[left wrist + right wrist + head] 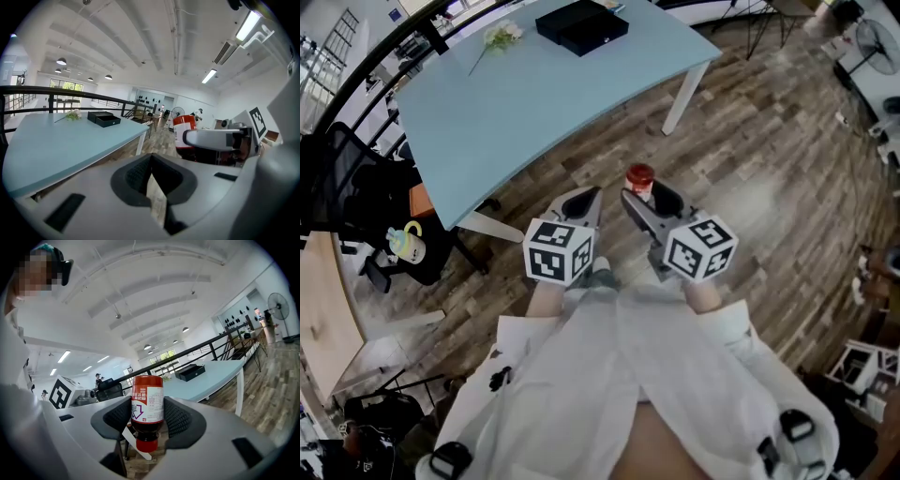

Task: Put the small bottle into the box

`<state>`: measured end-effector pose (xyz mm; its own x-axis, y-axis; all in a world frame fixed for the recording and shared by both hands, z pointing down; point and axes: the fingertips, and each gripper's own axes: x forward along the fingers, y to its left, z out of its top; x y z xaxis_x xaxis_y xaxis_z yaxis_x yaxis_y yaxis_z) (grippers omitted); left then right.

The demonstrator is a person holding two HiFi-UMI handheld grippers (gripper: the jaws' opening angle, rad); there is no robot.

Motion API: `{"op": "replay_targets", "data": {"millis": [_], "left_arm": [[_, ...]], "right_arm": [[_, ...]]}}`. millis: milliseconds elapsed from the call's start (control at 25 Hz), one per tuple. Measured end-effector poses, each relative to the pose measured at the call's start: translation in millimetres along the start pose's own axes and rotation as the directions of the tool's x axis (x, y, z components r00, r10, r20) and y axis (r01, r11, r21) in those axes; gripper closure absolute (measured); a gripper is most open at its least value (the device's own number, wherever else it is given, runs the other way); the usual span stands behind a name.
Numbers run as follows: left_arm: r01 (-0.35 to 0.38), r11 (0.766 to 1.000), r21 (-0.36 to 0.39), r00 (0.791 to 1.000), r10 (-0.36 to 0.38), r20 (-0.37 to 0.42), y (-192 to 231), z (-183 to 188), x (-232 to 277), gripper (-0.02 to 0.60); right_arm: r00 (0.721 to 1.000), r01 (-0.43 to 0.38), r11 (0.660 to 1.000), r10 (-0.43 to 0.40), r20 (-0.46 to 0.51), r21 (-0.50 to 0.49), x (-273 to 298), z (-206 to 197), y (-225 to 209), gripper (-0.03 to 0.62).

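Right tongs (148,417) pinch small bottle (147,401); left tongs (150,165) pressed together; box (581,25) on table (534,103).

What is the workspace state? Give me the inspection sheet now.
Surface: light blue table, ahead of both grippers.
Job's things: small bottle held over the floor; black box at the table's far end.
Clutter: flower sprig on the table.
Grippers: left gripper shut, empty; right gripper shut on the small bottle.
Cables: nothing seen.
Surroundings: wood floor, black chair, railing.
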<state>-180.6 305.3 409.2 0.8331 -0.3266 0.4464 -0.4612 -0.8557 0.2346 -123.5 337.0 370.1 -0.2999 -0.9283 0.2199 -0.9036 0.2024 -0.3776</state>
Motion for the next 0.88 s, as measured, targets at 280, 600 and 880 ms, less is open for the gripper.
{"op": "replay_targets", "data": {"millis": [280,600,880], "left_arm": [[0.044,0.999,0.016,0.999,-0.044,0.0,35,22,21,0.578],[0.082,0.996,-0.029,0.996,-0.083,-0.033,46,18,42,0.578],[0.031,0.997,-0.067,0.999,-0.033,-0.041,79,30,71,0.577]], "right_arm": [[0.998,0.054,0.999,-0.054,0.027,0.01,36,16,-16,0.39],[0.996,0.089,0.996,-0.089,0.0,0.026,52,18,-37,0.39],[0.998,0.053,0.998,-0.051,-0.029,0.043,92,27,-67,0.39]]}}
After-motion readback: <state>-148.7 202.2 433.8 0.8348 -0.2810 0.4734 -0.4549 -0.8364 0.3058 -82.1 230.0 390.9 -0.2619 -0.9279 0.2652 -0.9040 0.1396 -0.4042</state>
